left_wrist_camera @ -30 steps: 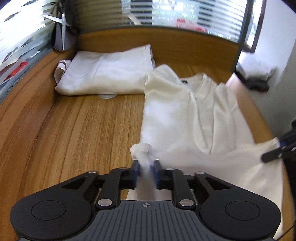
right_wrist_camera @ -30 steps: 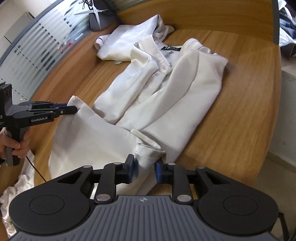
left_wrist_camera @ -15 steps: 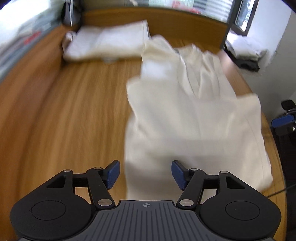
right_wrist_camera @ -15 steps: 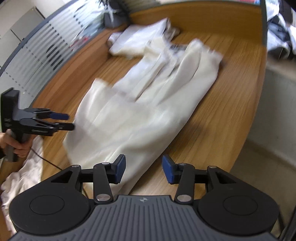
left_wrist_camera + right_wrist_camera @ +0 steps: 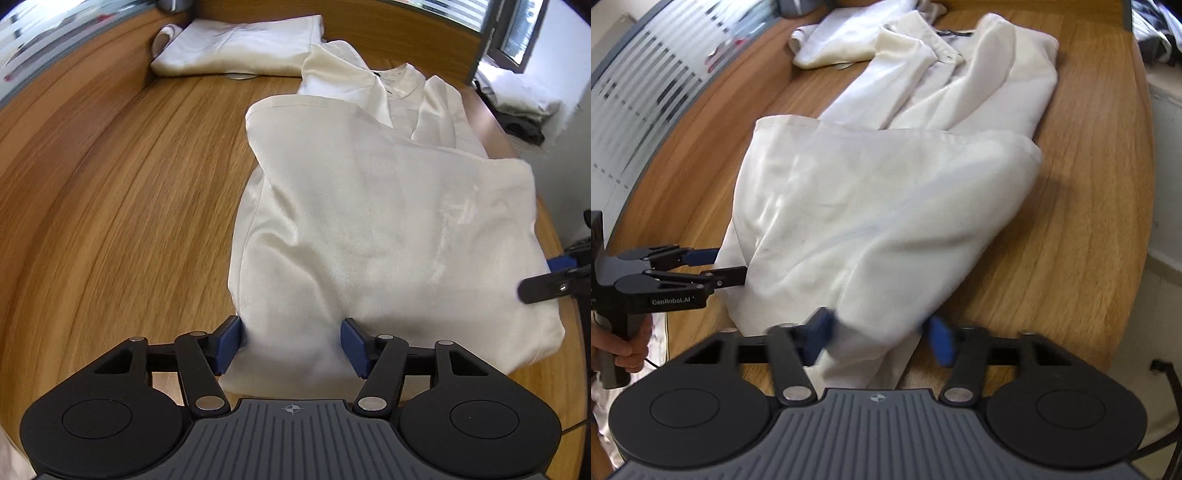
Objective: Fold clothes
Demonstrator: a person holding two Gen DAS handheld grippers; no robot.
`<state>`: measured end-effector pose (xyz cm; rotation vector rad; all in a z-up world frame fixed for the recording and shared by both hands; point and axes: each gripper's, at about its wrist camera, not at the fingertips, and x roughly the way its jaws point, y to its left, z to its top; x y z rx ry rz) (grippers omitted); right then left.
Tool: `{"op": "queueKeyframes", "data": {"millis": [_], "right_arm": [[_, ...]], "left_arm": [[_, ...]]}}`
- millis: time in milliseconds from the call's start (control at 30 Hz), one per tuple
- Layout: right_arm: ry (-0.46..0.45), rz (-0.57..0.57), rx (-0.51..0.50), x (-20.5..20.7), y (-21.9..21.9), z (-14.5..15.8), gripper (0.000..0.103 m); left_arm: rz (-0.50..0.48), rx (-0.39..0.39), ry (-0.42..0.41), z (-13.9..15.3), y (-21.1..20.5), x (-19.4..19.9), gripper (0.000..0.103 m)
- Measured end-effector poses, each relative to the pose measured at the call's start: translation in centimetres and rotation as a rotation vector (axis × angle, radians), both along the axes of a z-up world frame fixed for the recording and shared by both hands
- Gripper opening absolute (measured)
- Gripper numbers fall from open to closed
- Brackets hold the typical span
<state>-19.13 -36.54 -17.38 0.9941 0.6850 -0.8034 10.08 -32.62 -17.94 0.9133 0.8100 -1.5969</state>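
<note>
Wooden table [image 5: 110, 192] with a curved edge and a raised wooden back panel [image 5: 417, 33] along the far side. Frosted, striped glass partition [image 5: 639, 96] to the left. Window with slatted blinds [image 5: 461, 9] behind the panel, an open dark-framed pane [image 5: 517, 37] at the right, daylight coming through. White wall [image 5: 569, 51] at the far right. Pale floor [image 5: 1167, 199] beyond the table's right edge.

Bare wooden table [image 5: 110, 192] lies open left of the shirt [image 5: 369, 221]; a folded garment [image 5: 240, 48] seemingly blocks the far edge.
</note>
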Motion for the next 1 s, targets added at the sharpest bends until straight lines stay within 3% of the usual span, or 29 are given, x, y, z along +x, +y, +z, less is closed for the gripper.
{"op": "queueKeyframes", "data": {"millis": [133,367,667,867,1000], "right_arm": [[0.017,0.039,0.006,0.3,0.1,0.0,0.044],[0.041,0.155,0.019,-0.5,1.2,0.1,0.042],[0.087,0.385,-0.004,-2.5,0.8,0.7,0.042],[0.124,0.588,-0.02,-3.6,-3.1,0.8,0.043],[0.147,0.711,-0.037,-4.1,-6.2,1.2,0.043]], "left_arm": [[0.013,0.014,-0.005,0.1,2.1,-0.9,0.059],[0.132,0.037,0.026,0.4,8.5,-3.2,0.059],[0.391,0.091,0.111,1.0,15.5,-9.8,0.059],[0.54,0.095,0.176,1.2,16.0,-15.6,0.059],[0.623,0.104,0.208,1.2,14.2,-19.8,0.059]]}}
